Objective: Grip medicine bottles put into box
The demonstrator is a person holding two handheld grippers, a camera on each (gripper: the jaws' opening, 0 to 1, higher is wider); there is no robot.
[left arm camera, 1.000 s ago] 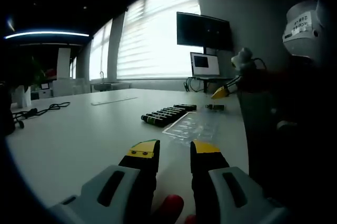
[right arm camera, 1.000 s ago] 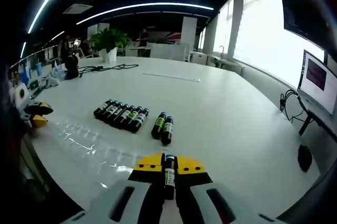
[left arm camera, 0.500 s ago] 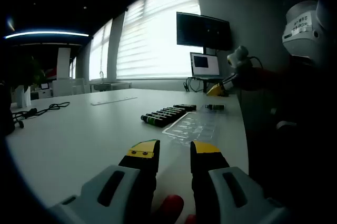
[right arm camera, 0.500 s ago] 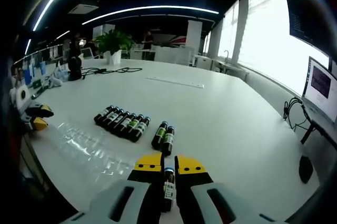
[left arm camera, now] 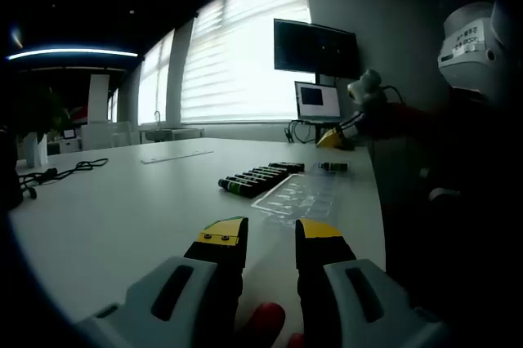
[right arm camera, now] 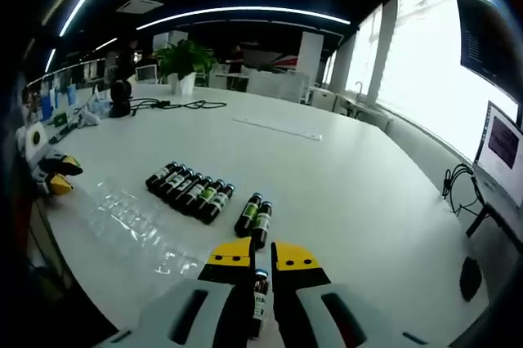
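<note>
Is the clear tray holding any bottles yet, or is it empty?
Empty: the clear tray shows bare pockets, the bottles lie beside it on the table, and one bottle sits in the right gripper.

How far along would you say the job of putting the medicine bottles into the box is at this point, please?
Early. The clear tray on the table looks empty, so nothing seems packed yet. In hand: the right hand-held gripper is shut on one bottle. Left: a row of bottles and a pair lie on the table. The left hand-held gripper is open and idle.

Right gripper (right arm camera: 261, 265) is clamped on a small bottle (right arm camera: 258, 295) over the white table (right arm camera: 343, 185); a row of bottles (right arm camera: 189, 190) and a pair (right arm camera: 253, 217) lie ahead, clear tray (right arm camera: 135, 221) beside them
</note>
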